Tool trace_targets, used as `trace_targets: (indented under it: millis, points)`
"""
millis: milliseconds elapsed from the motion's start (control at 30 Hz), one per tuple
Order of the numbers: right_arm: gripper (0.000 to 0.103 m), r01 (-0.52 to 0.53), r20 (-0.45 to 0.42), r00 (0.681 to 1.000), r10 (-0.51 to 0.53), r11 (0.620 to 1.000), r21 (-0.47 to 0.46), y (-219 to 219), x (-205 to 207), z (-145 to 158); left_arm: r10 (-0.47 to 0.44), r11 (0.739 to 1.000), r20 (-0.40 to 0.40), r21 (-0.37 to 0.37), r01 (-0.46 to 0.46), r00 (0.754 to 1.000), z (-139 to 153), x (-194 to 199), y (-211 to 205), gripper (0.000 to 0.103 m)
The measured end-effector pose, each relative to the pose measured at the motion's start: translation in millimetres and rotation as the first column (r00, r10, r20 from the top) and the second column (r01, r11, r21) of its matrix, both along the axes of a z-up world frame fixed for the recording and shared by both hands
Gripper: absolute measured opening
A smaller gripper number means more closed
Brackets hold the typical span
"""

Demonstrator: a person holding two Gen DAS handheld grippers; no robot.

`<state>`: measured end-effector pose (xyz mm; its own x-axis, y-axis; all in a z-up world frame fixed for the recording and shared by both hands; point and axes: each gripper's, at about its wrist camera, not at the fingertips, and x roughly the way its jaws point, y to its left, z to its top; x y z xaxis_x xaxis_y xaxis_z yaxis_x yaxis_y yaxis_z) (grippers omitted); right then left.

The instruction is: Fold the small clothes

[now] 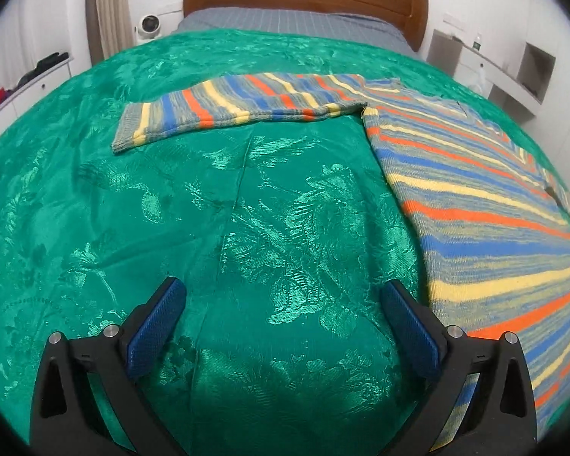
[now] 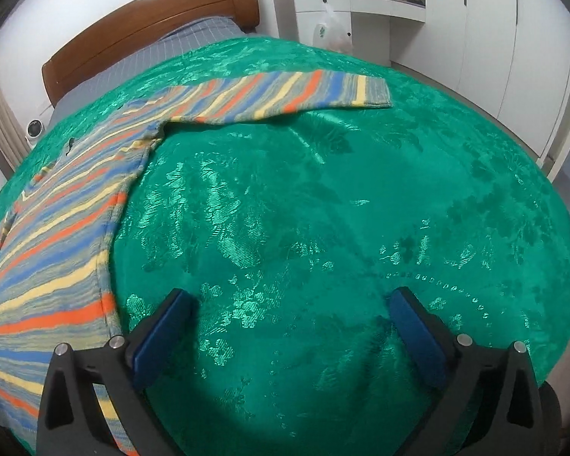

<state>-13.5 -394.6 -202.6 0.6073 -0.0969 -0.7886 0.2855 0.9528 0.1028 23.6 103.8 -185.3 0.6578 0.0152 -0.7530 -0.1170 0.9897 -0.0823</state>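
Striped sweater [image 1: 475,197] lies flat on green bedspread [image 1: 247,228], right of frame, sleeve stretched toward upper left. Left gripper [image 1: 283,300] and right gripper [image 2: 290,307] both spread wide, grasping nothing.

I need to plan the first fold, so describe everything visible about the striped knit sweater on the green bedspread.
The striped knit sweater is a ribbed-looking knit in orange, blue, yellow and grey bands. It lies spread flat on the shiny green floral bedspread, unfolded. One long sleeve stretches straight out sideways in the left wrist view, the other sleeve likewise in the right wrist view, each ending in a greyish cuff. The body's side edges run toward the cameras. Only the bedspread touches it; neither gripper grips it.
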Motion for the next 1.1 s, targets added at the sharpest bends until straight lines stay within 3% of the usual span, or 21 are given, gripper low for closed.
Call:
trace_targets:
  millis: [233,733,1100]
  points:
    - [0.103,-0.004,0.0,1.0,0.004,1.0,-0.026,3.4,-0.5,-2.7,-0.011,1.0,0.003,-0.02,0.011,1.0,0.7,-2.2,2.5,0.103]
    - [0.103,0.005,-0.018,1.0,-0.006,0.999,-0.051,6.5,3.8,-4.7,-0.01,0.998,-0.023,0.061,0.012,1.0,0.8,-2.9,-10.0,0.103]
    - [0.103,0.028,-0.036,0.999,-0.03,0.998,-0.051,9.0,10.0,-5.1,-0.052,0.998,-0.078,0.042,0.056,0.996,3.1,2.7,-5.9,0.103]
